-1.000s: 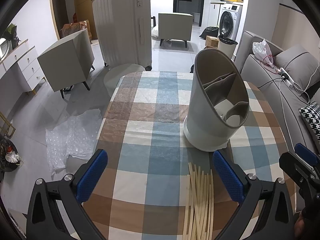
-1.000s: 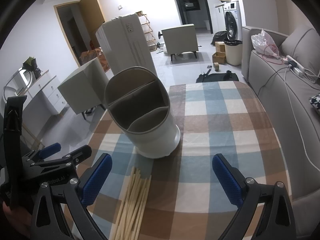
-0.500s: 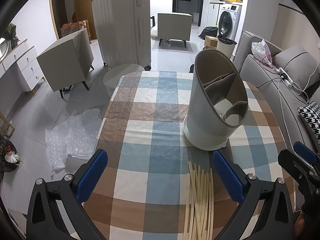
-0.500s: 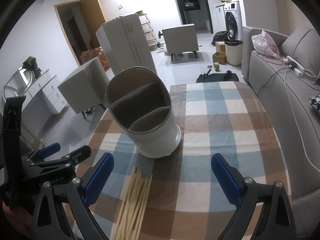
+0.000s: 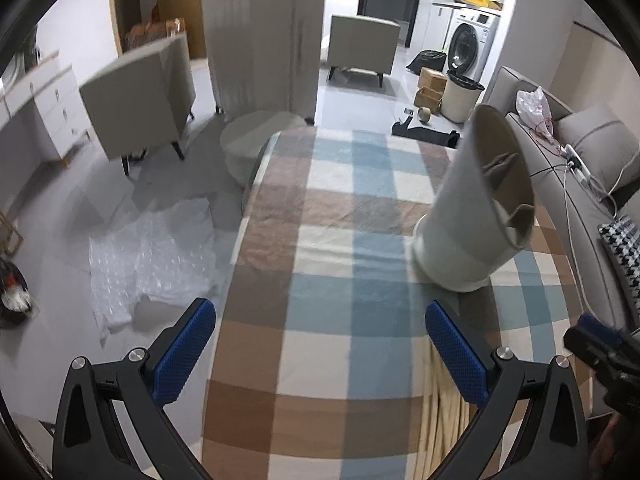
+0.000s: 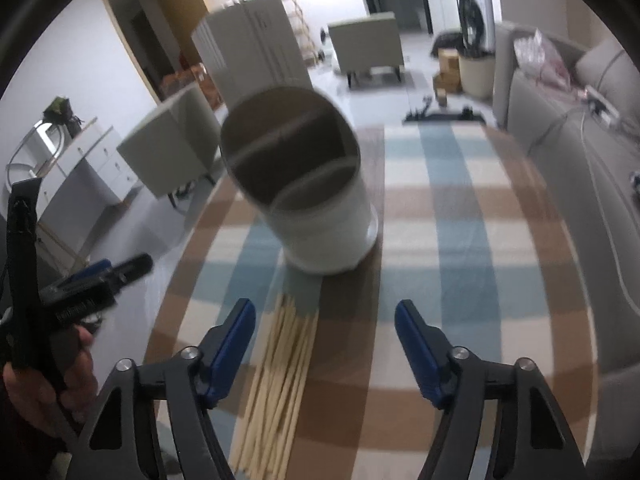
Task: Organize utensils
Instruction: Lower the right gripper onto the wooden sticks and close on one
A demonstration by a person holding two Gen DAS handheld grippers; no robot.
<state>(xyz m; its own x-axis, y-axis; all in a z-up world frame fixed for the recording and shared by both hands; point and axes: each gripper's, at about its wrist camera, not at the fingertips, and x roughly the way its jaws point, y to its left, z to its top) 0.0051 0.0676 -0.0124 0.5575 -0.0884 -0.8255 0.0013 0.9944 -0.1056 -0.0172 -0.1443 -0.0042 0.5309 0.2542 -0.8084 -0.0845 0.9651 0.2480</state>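
Chopsticks (image 6: 276,376) lie bundled on the checked worktop (image 6: 472,264), long axis toward the divided holder (image 6: 316,216), between the right tongs' (image 6: 325,322) parted blades; left tongs (image 5: 320,332), also parted, stand farther left.

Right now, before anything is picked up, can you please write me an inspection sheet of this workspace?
Surface: table under a checked cloth in blue, brown and white.
Job's things: white utensil holder with inner dividers, standing on the cloth, no utensils visible inside; bundle of pale chopsticks lying flat just in front of it.
Clutter: nothing else seen on the cloth.
Grippers: left hand-held gripper open, holding nothing; right hand-held gripper open, over the chopsticks, not gripping them.
Cables: white cable and power strip on the sofa.
Surroundings: suitcase, bubble wrap on the floor, washing machine.
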